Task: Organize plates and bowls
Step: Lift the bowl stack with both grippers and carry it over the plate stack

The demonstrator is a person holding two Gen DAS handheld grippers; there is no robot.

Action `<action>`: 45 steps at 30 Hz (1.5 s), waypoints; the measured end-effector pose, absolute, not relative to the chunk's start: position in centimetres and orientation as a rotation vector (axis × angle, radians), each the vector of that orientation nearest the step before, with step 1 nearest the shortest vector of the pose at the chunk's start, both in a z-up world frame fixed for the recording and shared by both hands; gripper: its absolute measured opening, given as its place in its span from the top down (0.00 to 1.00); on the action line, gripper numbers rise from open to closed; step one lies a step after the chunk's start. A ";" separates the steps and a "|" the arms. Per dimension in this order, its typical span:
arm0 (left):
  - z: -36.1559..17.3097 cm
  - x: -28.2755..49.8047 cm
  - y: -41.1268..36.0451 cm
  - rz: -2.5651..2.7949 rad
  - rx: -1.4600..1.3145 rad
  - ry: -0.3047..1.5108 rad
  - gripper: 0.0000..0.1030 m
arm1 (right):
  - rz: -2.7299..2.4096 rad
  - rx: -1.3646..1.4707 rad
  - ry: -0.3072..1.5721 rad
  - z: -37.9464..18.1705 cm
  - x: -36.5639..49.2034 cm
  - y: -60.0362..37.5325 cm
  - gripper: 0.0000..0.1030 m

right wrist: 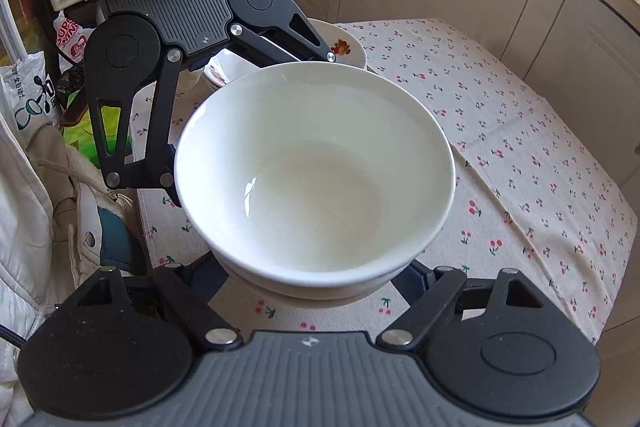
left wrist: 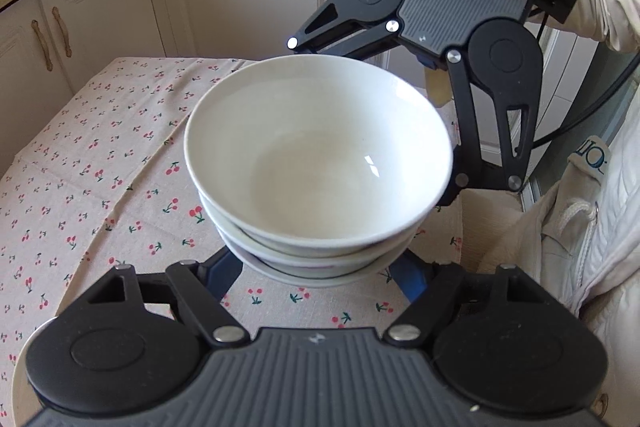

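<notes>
Here, left gripper and right gripper fingers wide, both cradling bowl stack over tablecloth.

A stack of plain white bowls stands upright between both tongs; flower-printed plates lie stacked behind the left tongs.

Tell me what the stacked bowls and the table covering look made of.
Stacked bowls: probably glazed white ceramic or porcelain, smooth and glossy, with a sharp window glint inside. Tablecloth: woven fabric, matte, cherry-printed, with visible fold creases.
</notes>
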State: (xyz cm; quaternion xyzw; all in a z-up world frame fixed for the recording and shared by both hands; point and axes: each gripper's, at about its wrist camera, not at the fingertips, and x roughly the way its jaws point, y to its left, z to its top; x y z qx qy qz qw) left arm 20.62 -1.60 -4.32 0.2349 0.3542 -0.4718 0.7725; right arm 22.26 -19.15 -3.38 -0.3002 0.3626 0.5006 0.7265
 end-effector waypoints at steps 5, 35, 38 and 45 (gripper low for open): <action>-3.2 19.9 1.2 -0.959 0.505 0.748 0.23 | 1.138 -0.704 0.758 -2.3 22.3 -16.3 0.13; -3.7 20.5 14.0 -0.720 0.411 0.818 0.23 | 1.339 -0.842 0.708 -4.2 28.4 0.5 0.13; -3.8 20.4 13.9 -0.721 0.405 0.822 0.23 | 1.342 -0.838 0.723 -4.5 28.6 0.8 0.13; -4.3 21.3 14.5 -0.718 0.404 0.831 0.23 | 1.347 -0.821 0.745 -5.0 28.7 0.7 0.13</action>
